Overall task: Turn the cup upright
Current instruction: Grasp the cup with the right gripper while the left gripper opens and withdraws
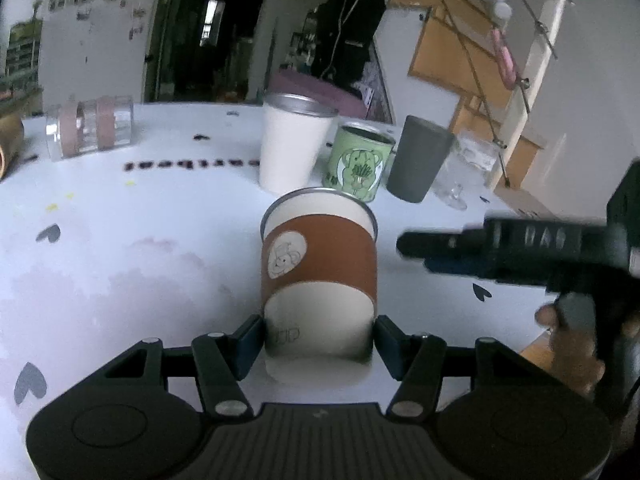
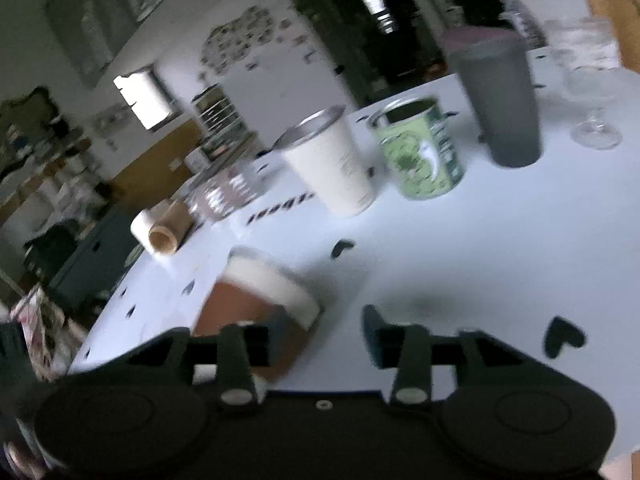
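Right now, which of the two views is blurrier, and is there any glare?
Right wrist view: motion-smeared throughout, the brown-sleeved cup soft-edged. Left wrist view: sharper on that cup, though the right gripper is streaked. No strong glare in either; both dim, with fisheye bending.

The room was dim; a white wall (image 1: 92, 40) carried small pictures beside a dark doorway (image 1: 208, 28).
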{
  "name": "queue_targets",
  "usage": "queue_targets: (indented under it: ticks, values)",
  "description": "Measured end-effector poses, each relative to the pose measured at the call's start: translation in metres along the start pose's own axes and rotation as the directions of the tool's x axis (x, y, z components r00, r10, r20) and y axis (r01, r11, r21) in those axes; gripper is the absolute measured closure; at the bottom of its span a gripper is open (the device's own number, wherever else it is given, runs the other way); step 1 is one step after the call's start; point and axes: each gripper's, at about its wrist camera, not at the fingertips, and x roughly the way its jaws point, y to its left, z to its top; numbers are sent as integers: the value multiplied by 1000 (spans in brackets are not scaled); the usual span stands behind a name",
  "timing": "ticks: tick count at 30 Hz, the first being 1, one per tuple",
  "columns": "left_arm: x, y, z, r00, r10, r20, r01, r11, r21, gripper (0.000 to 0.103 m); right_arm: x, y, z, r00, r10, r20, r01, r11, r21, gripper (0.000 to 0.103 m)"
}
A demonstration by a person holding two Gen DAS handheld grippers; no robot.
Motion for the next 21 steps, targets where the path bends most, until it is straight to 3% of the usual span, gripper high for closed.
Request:
queue_targets:
  ticks: [4, 6, 13, 19, 21]
  values:
    - [-1, -1, -4, 1000, 11, 19, -11, 1000, -10, 42, -1, -1, 9, 999, 46, -7, -46, 995, 88, 24]
    - [-1, -3, -7, 999, 18, 30, -18, 1000, -17, 42, 6, -1, 16, 994, 93, -56, -84, 986, 147, 20]
    - [-2, -7, -9, 999, 27, 44, -28, 1000, 8, 42, 59, 8, 31, 948, 179, -264, -96, 950, 298, 18]
    - [-5, -10, -15, 998, 30, 48, -32, 998, 46, 42, 95, 7, 31, 920, 175, -352, -43, 935, 351, 17]
    - [-5, -10, -17, 998, 34, 51, -37, 998, 52, 42, 99, 6, 29, 915, 194, -355, -58, 932, 358, 17]
